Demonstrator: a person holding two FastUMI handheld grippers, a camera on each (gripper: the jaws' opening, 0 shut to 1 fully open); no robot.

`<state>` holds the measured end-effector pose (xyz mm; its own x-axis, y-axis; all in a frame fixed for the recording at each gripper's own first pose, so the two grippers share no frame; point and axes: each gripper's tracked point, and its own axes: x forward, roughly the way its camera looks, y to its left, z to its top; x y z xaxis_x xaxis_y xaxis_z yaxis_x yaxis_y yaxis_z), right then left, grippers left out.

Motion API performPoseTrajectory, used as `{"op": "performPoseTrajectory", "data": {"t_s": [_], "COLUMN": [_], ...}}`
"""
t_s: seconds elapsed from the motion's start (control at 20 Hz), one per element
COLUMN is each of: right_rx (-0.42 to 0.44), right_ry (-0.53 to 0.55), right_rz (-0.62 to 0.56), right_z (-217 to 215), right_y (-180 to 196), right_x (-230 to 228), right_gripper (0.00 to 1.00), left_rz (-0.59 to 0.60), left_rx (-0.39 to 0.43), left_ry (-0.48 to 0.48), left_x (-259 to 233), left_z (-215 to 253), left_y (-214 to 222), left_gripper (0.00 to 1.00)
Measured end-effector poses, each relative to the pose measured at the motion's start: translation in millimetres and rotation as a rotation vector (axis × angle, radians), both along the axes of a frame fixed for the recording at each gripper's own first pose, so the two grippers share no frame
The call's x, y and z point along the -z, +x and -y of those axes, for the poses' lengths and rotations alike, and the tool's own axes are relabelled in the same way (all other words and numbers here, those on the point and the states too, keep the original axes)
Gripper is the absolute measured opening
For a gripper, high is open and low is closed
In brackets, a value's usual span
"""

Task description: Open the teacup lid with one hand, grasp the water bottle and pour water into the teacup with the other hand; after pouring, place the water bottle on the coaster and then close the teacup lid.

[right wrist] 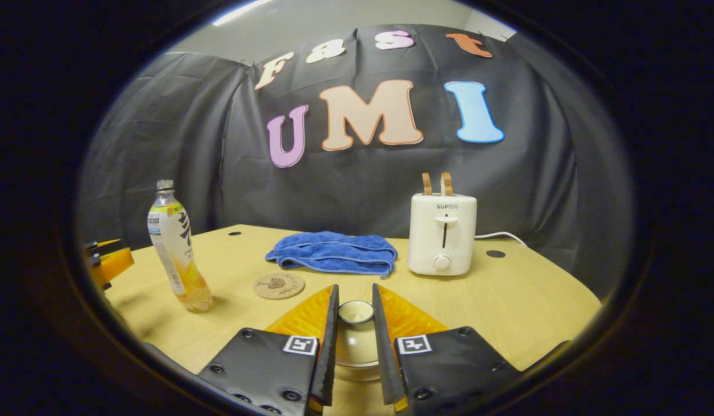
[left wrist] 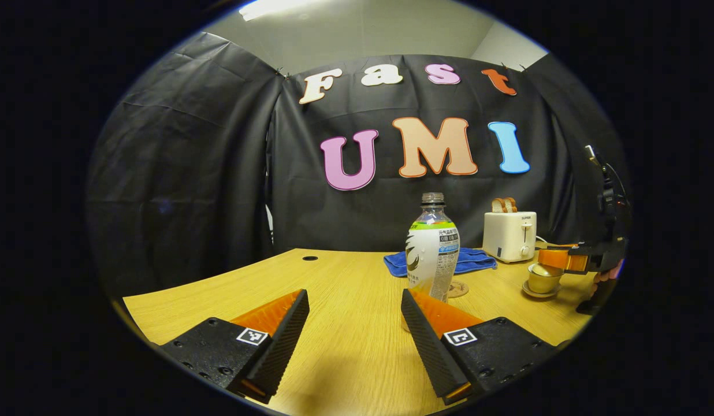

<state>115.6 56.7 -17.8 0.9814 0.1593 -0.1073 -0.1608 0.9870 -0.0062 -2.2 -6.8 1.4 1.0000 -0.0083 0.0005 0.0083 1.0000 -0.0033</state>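
The teacup lid (right wrist: pixel 356 312) sits between the right gripper (right wrist: pixel 354 323) fingers, which stand narrowly apart on either side of its small knob; whether both press on it I cannot tell. The lid looks like glazed ceramic: stiff, smooth, likely slippery and breakable, so the knob is the sensible place to pinch, lifted straight up. In the left gripper view the teacup (left wrist: pixel 543 279) rests on its saucer far right of the fingers, with the other gripper over it.

The water bottle (left wrist: pixel 432 247) stands upright on the table (left wrist: pixel 345 277) just ahead of the left gripper (left wrist: pixel 354 329), nearer its right finger; those fingers are spread wide and hold nothing. The bottle is capless, part full, thin plastic: light, yielding, best gripped mid-body on the label. The coaster (right wrist: pixel 278 285) lies beside it, the blue cloth (right wrist: pixel 334 252) and toaster (right wrist: pixel 442 233) farther off.
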Motion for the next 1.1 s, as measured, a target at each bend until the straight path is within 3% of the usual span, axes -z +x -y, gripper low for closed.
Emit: {"op": "performPoseTrajectory", "data": {"t_s": [0.25, 0.8, 1.1], "right_rx": [-0.003, 0.062, 0.056], "right_ry": [0.006, 0.019, 0.02], "right_rz": [0.022, 0.097, 0.099], "right_z": [4, 28, 36], "right_y": [-13, -49, -65], "right_x": [-3, -15, -16], "right_gripper": [0.37, 0.36, 0.35], "left_rz": [0.002, 0.002, -0.037], "left_rx": [0.032, 0.296, 0.324], "left_ry": [0.0, -0.003, -0.003], "left_x": [-1, -1, 5], "left_z": [7, 57, 73], "left_y": [0, 4, 23], "left_gripper": [0.94, 0.93, 0.94]}}
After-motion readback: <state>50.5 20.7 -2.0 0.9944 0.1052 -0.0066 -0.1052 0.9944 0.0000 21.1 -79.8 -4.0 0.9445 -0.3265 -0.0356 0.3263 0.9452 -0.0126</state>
